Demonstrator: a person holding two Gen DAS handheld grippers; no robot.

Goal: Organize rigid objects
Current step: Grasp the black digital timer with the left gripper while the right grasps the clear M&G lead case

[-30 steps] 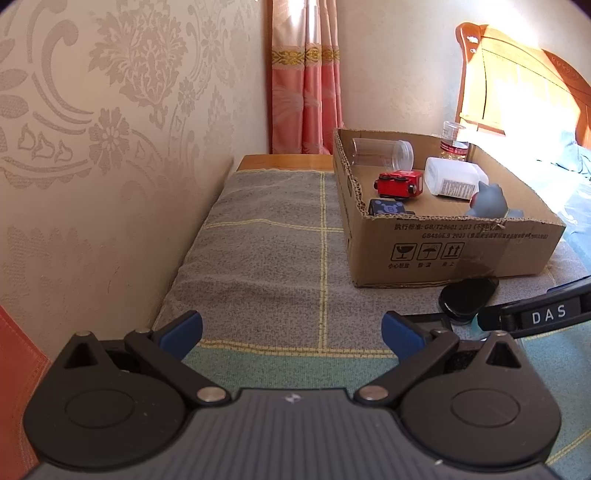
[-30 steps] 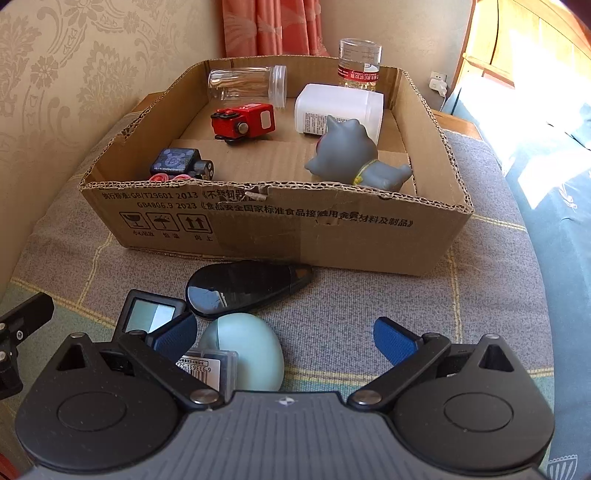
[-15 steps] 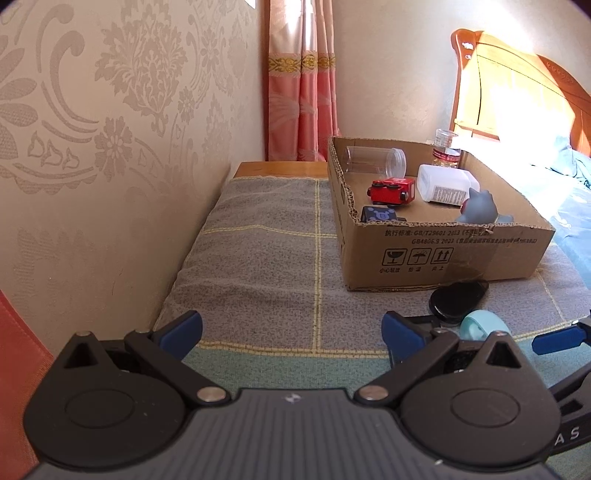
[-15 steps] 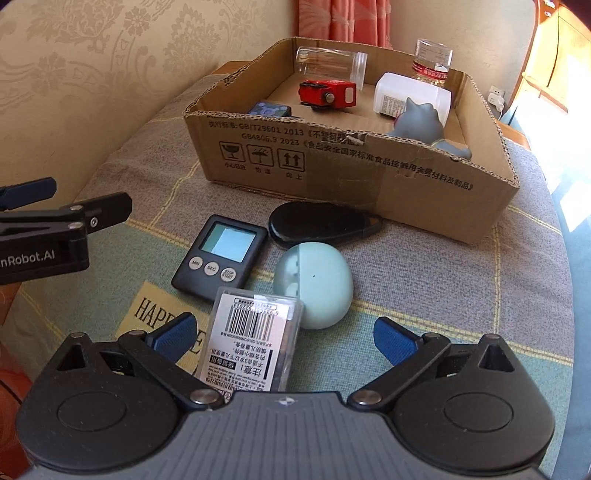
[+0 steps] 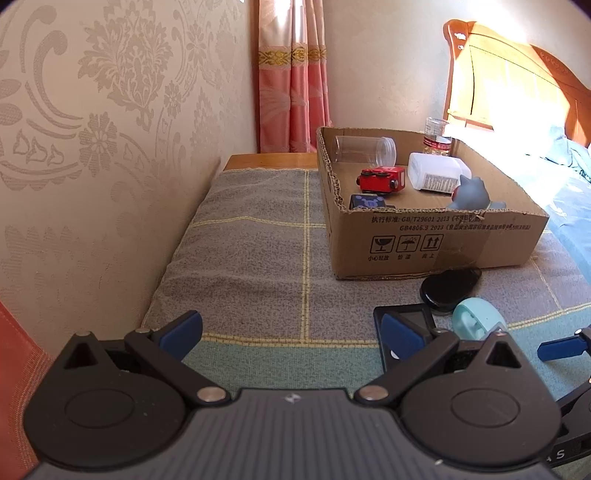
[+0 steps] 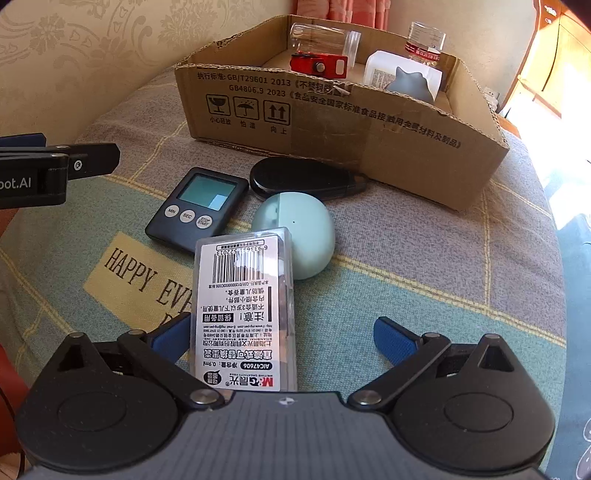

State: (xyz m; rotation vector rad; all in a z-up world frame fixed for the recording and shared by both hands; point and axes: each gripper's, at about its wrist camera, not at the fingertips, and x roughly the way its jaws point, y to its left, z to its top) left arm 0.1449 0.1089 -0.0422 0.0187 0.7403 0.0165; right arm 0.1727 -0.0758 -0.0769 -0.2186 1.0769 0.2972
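Observation:
A cardboard box (image 6: 369,125) stands at the back of the cloth-covered surface. Inside lie a clear jar (image 6: 321,35), a red toy car (image 6: 319,66), a white bottle (image 6: 384,70) and a grey cat figure (image 6: 413,83). In front of the box lie a black oval case (image 6: 299,177), a black timer (image 6: 199,206), a pale green egg-shaped object (image 6: 306,229) and a clear labelled plastic case (image 6: 243,310). My right gripper (image 6: 284,338) is open, low over the clear case, which lies between its fingers. My left gripper (image 5: 291,332) is open over bare cloth, left of the timer (image 5: 413,321).
A patterned wall runs along the left side and a pink curtain (image 5: 291,81) hangs behind. A wooden headboard (image 5: 509,81) and blue bedding lie to the right. A water bottle (image 6: 424,40) stands behind the box. Grey cloth (image 5: 258,236) left of the box lies bare.
The right gripper has pulled back from the box and dropped lower, bringing the clear case between its fingers. The left gripper has barely shifted.

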